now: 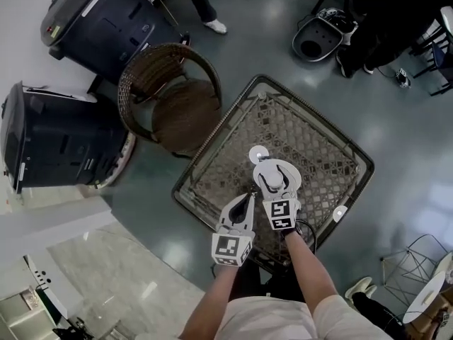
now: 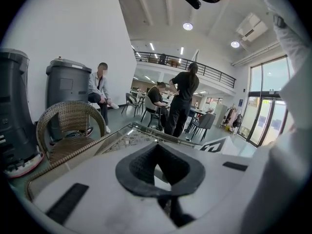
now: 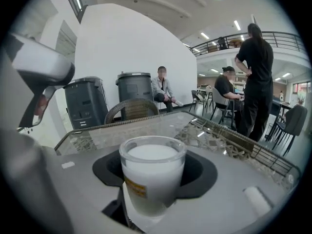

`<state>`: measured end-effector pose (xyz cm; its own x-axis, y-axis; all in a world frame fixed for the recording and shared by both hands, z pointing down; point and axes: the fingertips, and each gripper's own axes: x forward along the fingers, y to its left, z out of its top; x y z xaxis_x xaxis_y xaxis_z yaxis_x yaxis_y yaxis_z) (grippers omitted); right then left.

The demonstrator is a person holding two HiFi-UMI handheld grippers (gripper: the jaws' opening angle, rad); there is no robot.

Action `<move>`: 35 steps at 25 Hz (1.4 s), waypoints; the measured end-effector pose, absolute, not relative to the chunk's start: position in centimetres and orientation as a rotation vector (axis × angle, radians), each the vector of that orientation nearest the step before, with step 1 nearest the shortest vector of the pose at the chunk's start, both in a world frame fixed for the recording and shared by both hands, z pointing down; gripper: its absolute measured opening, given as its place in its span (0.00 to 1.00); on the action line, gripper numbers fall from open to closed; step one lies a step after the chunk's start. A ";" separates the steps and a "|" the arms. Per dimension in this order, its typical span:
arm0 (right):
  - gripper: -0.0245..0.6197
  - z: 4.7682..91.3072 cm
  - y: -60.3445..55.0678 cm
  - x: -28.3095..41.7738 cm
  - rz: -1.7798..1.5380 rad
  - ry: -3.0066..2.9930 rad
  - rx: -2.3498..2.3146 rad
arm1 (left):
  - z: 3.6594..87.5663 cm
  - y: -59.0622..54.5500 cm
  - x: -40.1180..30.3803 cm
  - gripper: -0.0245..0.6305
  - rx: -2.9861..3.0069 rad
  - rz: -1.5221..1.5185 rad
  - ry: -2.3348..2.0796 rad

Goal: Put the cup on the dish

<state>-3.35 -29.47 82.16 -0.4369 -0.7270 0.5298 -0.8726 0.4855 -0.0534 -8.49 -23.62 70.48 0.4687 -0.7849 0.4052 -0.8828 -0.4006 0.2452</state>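
Observation:
A frosted glass cup (image 3: 152,177) with a white filling and a yellow label stands upright between the jaws of my right gripper (image 3: 155,152), which is shut on it. In the head view that gripper (image 1: 274,167) holds the cup (image 1: 273,181) over the middle of the glass-topped wicker table (image 1: 318,137). A small white round dish (image 1: 259,153) lies on the table just beyond the jaw tips. My left gripper (image 1: 248,198) hovers beside the right one near the table's front edge. In its own view the left gripper (image 2: 158,162) is shut with nothing in it.
A wicker chair (image 1: 173,105) stands at the table's left corner, with two dark bins (image 1: 99,20) (image 1: 53,137) behind it. A second small white disc (image 1: 340,214) lies near the table's right edge. People sit and stand beyond the table (image 3: 253,72).

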 end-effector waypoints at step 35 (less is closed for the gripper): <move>0.49 85.0 -29.9 -1.6 0.423 -2.117 1.369 | 74.1 -24.8 -8.4 0.04 2.275 0.395 -1.290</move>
